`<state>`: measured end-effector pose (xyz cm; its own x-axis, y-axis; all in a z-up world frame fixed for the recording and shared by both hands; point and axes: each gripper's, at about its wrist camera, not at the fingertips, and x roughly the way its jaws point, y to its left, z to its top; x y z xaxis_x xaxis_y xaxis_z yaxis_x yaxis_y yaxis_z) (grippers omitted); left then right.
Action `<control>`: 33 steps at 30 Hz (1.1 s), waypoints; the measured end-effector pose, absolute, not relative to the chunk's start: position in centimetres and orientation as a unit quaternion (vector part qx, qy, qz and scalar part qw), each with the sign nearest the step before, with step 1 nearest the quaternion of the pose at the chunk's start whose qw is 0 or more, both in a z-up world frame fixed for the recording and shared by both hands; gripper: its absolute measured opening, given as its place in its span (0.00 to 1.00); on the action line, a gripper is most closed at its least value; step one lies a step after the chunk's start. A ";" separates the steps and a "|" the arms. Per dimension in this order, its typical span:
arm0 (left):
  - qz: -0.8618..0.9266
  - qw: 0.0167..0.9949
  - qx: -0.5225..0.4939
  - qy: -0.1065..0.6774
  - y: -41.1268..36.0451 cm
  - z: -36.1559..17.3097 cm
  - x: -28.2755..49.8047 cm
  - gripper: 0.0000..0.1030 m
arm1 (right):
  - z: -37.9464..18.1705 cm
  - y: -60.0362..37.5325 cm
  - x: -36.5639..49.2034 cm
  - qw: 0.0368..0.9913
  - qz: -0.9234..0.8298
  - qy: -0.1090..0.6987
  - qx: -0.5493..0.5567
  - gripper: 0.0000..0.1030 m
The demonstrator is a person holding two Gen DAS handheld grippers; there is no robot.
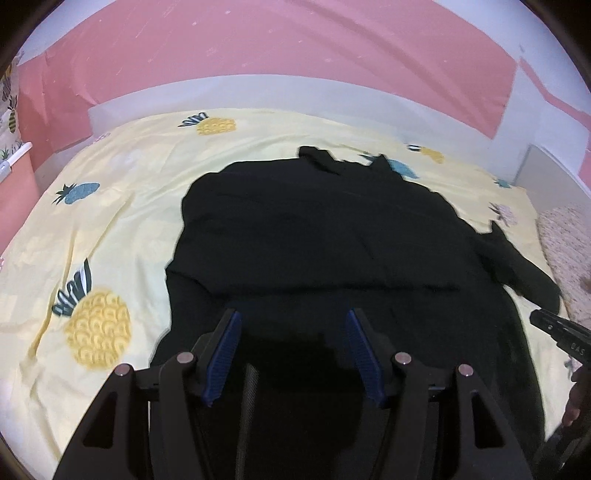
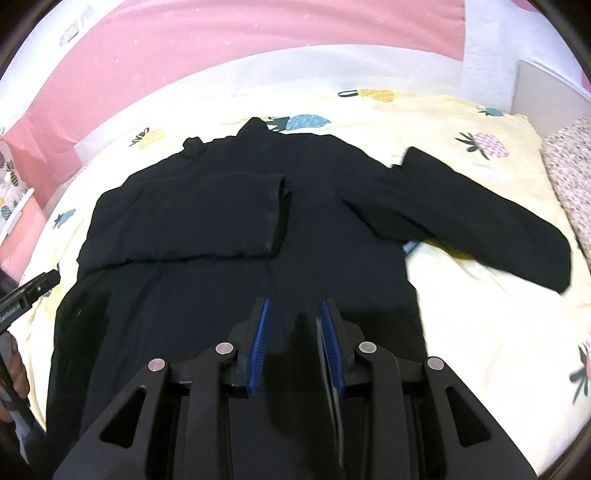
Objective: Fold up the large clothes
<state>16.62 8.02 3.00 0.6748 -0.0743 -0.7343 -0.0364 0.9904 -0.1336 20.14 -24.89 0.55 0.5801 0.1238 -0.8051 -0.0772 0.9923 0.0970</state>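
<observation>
black garment (image 2: 236, 236) spread flat on the pineapple-print sheet (image 2: 480, 325), collar toward the pink wall (image 2: 258, 33). one sleeve (image 2: 214, 218) folded across the chest; other sleeve (image 2: 476, 221) stretched out sideways onto the sheet, away from the body of the garment. left gripper (image 1: 293, 317) poised over the garment's lower part, jaws spread wide, nothing between them. right gripper (image 2: 294, 306) over the garment's lower middle, jaws parted with a narrower gap, dark cloth visible below; whether any fabric is pinched, impossible to tell.
</observation>
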 end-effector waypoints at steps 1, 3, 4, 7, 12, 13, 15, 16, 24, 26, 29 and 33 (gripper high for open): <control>-0.013 0.913 -0.067 0.403 7.5 3.3 15.9 0.60 | 0.9 -25.1 19.2 0.890 0.054 0.453 0.026 0.29; -0.021 0.912 -0.069 0.403 6.5 3.9 14.4 0.60 | 1.4 -25.4 17.8 0.892 0.049 0.449 0.024 0.29; -0.025 0.912 -0.067 0.404 5.9 4.1 13.6 0.60 | 1.8 -25.6 17.0 0.893 0.047 0.446 0.024 0.29; -0.027 0.912 -0.056 0.405 4.7 4.5 12.2 0.60 | 2.5 -25.9 15.2 0.896 0.044 0.442 0.024 0.29; -0.033 0.910 -0.057 0.409 3.7 5.0 10.2 0.60 | 3.4 -26.5 13.1 0.900 0.047 0.433 0.024 0.37; -0.033 0.910 -0.057 0.410 3.6 5.0 9.8 0.60 | 3.4 -26.7 12.7 0.900 0.046 0.433 0.023 0.39; -0.034 0.908 -0.059 0.412 3.3 5.0 9.4 0.60 | 3.3 -26.9 12.1 0.899 0.045 0.434 0.023 0.39; -0.034 0.908 -0.059 0.413 3.2 5.0 9.2 0.60 | 3.3 -27.1 12.0 0.899 0.043 0.436 0.023 0.39; -0.039 0.906 -0.054 0.418 2.2 4.9 9.1 0.60 | 3.0 -28.5 11.8 0.898 0.027 0.438 0.034 0.39; -0.040 0.906 -0.051 0.418 2.0 4.9 9.2 0.60 | 2.8 -28.9 11.9 0.898 0.023 0.437 0.036 0.39; -0.042 0.905 -0.048 0.420 1.8 4.7 9.7 0.60 | 2.4 -29.5 12.2 0.897 0.018 0.441 0.040 0.39; -0.043 0.902 -0.048 0.427 1.5 4.1 10.4 0.60 | 1.6 -30.6 12.9 0.893 0.010 0.448 0.046 0.39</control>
